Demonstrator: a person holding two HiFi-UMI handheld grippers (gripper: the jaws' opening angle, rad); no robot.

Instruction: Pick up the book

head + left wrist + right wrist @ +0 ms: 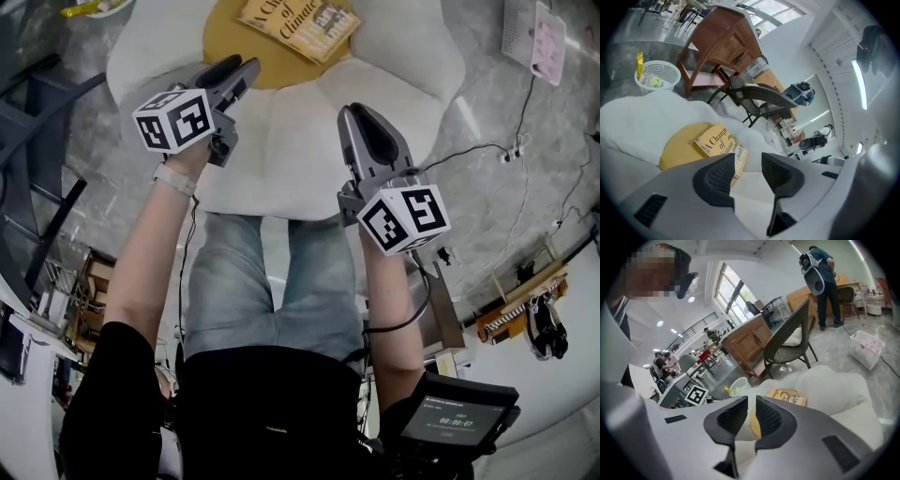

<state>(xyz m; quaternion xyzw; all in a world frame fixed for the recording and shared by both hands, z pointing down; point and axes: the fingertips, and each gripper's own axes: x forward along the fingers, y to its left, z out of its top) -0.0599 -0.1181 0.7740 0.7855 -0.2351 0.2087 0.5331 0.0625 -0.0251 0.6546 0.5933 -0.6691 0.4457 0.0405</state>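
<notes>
Left tool (pixel 748 164) wide open, empty

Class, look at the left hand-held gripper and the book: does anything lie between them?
Nothing visible does. The book lies uncovered on the yellow centre of the cushion, and only bare cushion shows between it and the left hand-held gripper, whose jaws stand apart, empty.

Closed book (pixel 298 26), yellow cover with dark title lettering, lying flat and face up, turned askew. Just beyond the fingers (pixel 239 73) of the left gripper (pixel 746 169), off to their inner side and apart from them. Farther ahead of the right gripper (pixel 751 416), between neither pair.
</notes>
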